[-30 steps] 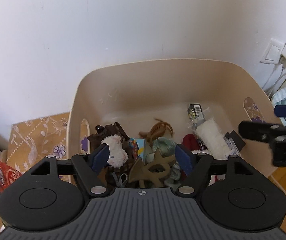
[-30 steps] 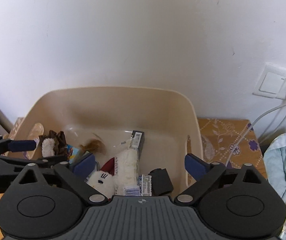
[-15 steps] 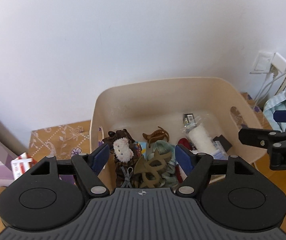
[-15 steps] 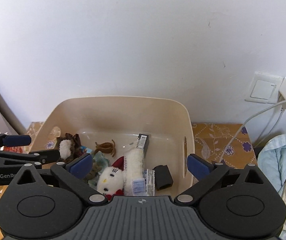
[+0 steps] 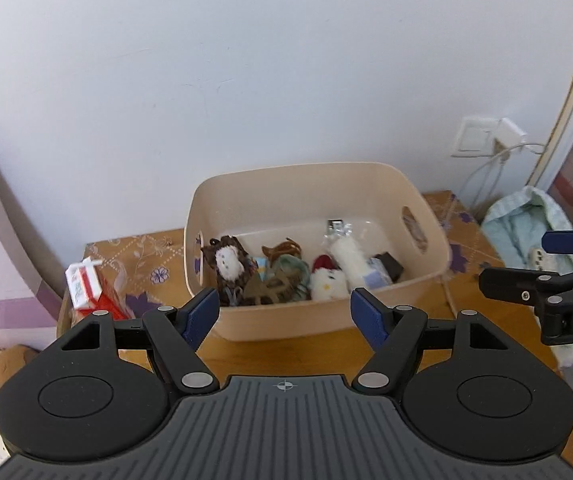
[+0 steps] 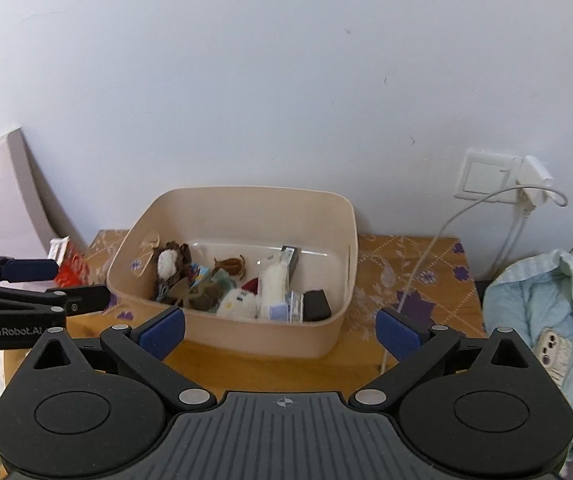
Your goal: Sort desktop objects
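Note:
A beige plastic bin [image 5: 422,200] stands on a wooden table against the wall; it also shows in the right wrist view [image 6: 346,216]. It holds several small items: a brown-and-white plush [image 5: 228,262], a white cat plush [image 5: 328,282], brown hair claws [image 5: 282,248], a white fluffy roll [image 5: 346,254] and a black box [image 5: 390,264]. My left gripper [image 5: 284,314] is open and empty, above and in front of the bin. My right gripper [image 6: 280,330] is open and empty, also in front of the bin.
A red-and-white carton [image 5: 86,284] lies left of the bin. A white cable [image 6: 438,240] runs from a wall socket [image 6: 486,176] across the patterned table cover [image 6: 406,264]. A pale blue cloth bundle [image 6: 542,304] with a phone lies at the right.
Both grippers have pulled back and up from the bin, which now looks smaller and farther. Both stay open and empty.

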`<state>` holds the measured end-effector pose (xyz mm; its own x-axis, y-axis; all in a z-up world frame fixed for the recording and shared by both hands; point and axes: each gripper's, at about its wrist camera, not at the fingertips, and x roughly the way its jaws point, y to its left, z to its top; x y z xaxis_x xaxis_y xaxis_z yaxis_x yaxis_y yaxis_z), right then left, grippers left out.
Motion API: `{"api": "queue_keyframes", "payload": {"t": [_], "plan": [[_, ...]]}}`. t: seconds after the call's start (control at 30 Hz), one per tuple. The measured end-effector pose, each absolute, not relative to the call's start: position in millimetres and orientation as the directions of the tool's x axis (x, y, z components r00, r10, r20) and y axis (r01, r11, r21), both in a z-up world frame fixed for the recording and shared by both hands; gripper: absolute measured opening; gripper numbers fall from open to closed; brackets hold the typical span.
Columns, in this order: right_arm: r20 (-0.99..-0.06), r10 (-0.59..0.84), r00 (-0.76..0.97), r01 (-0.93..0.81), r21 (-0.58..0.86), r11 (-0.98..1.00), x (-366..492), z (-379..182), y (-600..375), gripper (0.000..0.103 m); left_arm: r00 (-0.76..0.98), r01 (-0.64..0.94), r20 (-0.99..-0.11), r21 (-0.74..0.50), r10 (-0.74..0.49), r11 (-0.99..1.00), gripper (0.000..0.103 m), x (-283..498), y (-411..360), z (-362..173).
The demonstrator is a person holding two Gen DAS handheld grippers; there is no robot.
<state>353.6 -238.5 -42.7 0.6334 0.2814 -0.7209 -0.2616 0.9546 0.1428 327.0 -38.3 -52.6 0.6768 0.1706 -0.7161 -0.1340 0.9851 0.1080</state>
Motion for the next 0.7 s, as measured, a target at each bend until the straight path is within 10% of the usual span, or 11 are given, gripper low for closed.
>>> {"api": "queue_keyframes", "payload": {"t": [0.7], "plan": [[-0.704,0.357,0.614,-0.340,0.172,0.924,222,20,-280,0.103,0.728,-0.184,-0.646,0.138,0.229,0.973,0.074,158,-116,7]]}}
